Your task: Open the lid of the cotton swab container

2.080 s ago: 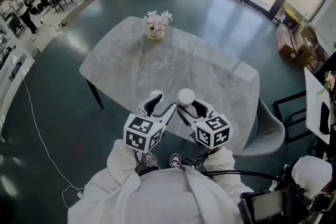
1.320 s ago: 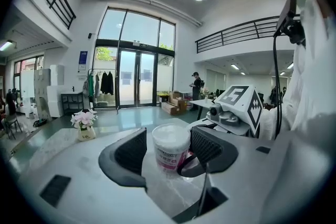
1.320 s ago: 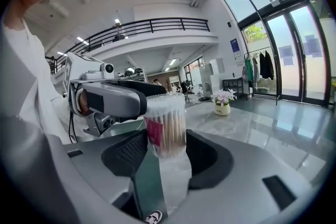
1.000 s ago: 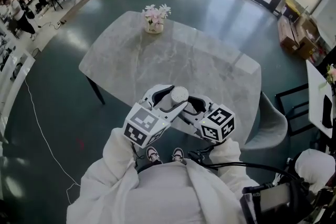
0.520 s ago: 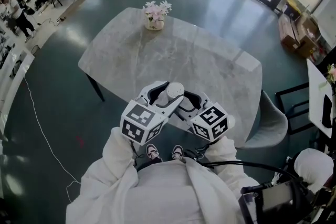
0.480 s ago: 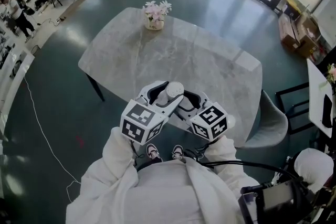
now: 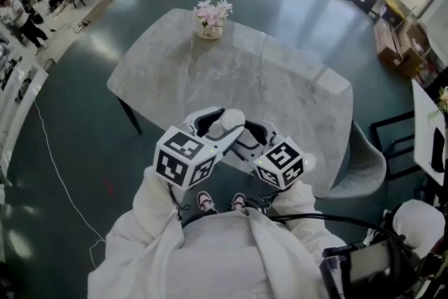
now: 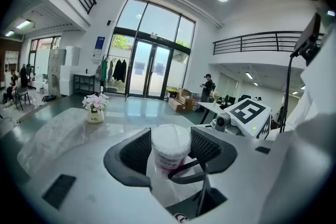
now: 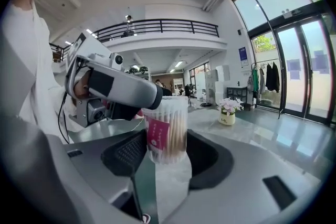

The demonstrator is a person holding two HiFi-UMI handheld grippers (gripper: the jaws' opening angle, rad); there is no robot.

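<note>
- Gripping from the left of the head view, the left gripper (image 8: 169, 148) has its jaws closed in on the white lid (image 8: 170, 140) — both pads look to touch its rim in the left gripper view.
- Centre frame and low in the head view, the cotton swab container (image 9: 167, 131) hangs in the air about over the near edge of the table (image 7: 280, 91). It rests on no surface.
- Its long axis stands upright in both gripper views, lid end up. The lid therefore lies straight ahead of the left jaws and the body straight ahead of the right ones. The two grippers meet it from opposite sides, about equally near.
- Through the clear wall, cotton swabs (image 9: 177, 126) stand packed on end and fill it. A pink label (image 9: 155, 134) wraps part of the side. The lid is on.
- To the right, the right gripper (image 9: 164, 153) is clamped on the body below the lid.
- My read: the coming move is a pull or twist along that upright axis — left takes the lid, right anchors the body.
- Upper centre of the head view, a small vase (image 7: 209, 30) holds pale pink flowers (image 7: 211, 10), well apart from the grippers.
</note>
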